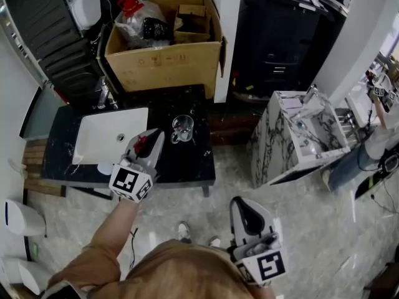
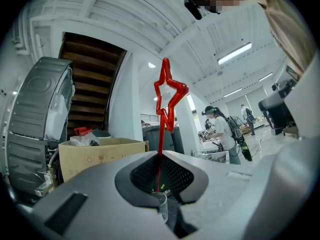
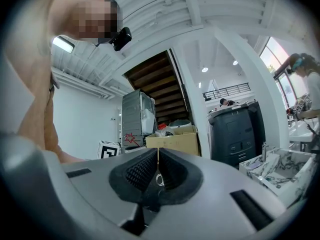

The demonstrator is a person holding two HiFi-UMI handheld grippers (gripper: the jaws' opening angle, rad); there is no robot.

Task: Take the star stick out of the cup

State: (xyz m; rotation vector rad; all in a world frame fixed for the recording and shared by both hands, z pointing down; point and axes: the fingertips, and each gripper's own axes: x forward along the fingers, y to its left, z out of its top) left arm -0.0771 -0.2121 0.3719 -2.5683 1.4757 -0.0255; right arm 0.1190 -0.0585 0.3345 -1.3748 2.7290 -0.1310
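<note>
The left gripper [image 2: 160,186] jaws pinch the star stick [image 2: 167,91] at its thin stem, with the star above them. It seems light, stiff and slippery. The right gripper [image 3: 157,176] jaws are pressed together, empty.

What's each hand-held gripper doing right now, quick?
Left hand-held gripper: closed on the red star stick.
Right hand-held gripper: closed, holding nothing.

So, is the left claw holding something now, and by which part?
Yes. The left claw grips the star stick low on its thin stem, with the red star upright above.
</note>
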